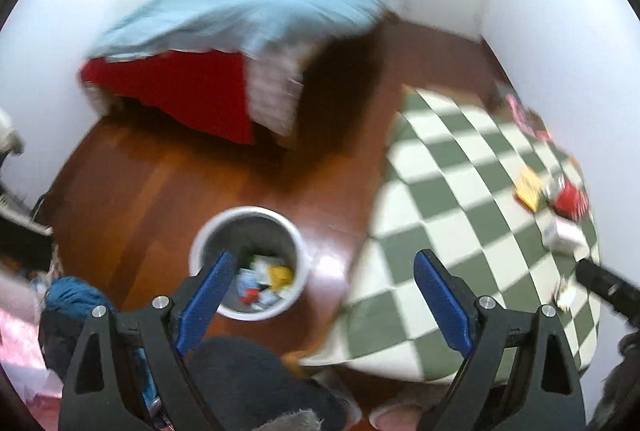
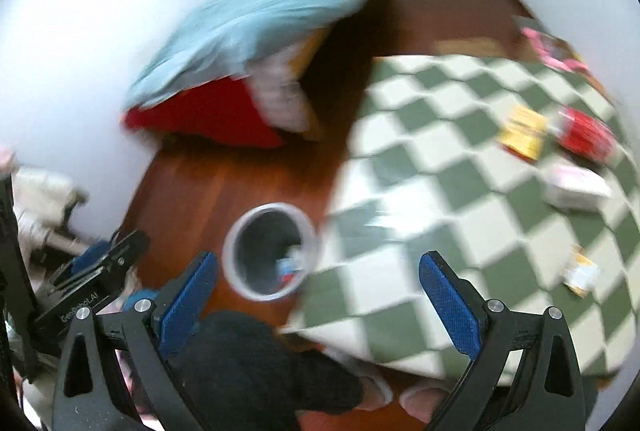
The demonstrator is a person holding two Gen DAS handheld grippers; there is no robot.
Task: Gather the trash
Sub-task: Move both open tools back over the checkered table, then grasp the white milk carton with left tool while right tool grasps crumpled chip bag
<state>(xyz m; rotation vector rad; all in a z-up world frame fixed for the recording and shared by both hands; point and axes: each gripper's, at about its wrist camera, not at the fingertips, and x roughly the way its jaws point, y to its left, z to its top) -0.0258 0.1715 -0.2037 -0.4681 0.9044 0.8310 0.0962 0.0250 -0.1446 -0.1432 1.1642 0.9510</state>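
Observation:
A white round bin (image 1: 200, 247) stands on the wooden floor and holds several wrappers (image 1: 264, 279). It also shows in the right wrist view (image 2: 236, 251). My left gripper (image 1: 324, 271) is open and empty above the bin. My right gripper (image 2: 318, 273) is open and empty over the edge of a green-and-white checked table (image 2: 440, 167). On the table lie a yellow packet (image 2: 522, 131), a red packet (image 2: 584, 135), a white carton (image 2: 576, 185) and a small wrapper (image 2: 582, 271). The left gripper's body (image 2: 100, 267) shows at the left of the right wrist view.
A bed with a light blue cover (image 1: 256, 3) and red sheet (image 1: 180, 91) stands against the white wall. A pink packet (image 2: 552, 47) lies at the table's far corner. Clothes (image 1: 68, 295) are piled at the left. The person's dark knee (image 2: 248, 359) and slippers are below.

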